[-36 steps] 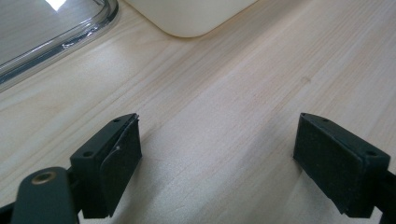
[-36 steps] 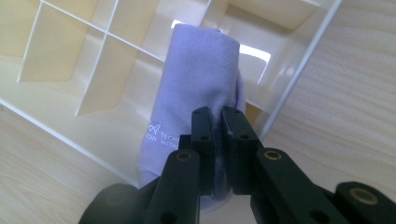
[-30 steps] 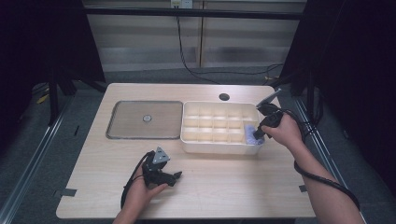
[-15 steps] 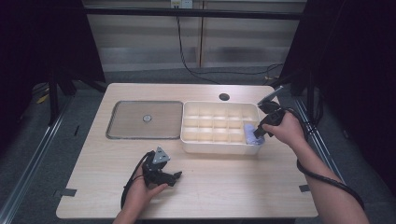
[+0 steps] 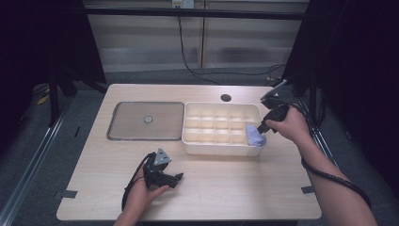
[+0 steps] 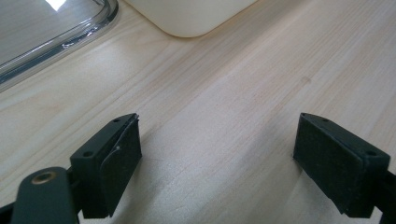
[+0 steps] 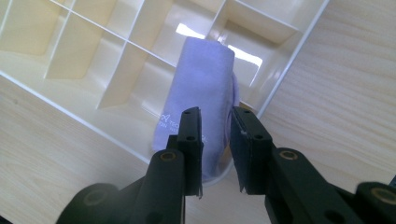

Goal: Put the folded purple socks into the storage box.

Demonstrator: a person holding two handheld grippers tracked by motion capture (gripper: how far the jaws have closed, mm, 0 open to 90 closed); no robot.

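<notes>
Right gripper view: right claw jaws apart w/ lavender cloth edge between.

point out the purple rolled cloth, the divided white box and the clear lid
purple rolled cloth (image 7: 203,79), right gripper view, on the middle of the roll
divided white box (image 5: 221,149), high view, on its near outer wall
clear lid (image 5: 129,123), high view, on its flat panel left of the knob

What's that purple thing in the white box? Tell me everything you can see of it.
The purple roll looks like soft lilac cloth, rolled into a rounded bundle with small pale lettering near one end. It lies in the compartment at the near right corner of the white divided tray, one end reaching over the rim. The right gripper has its narrowly parted jaws at that end.
</notes>
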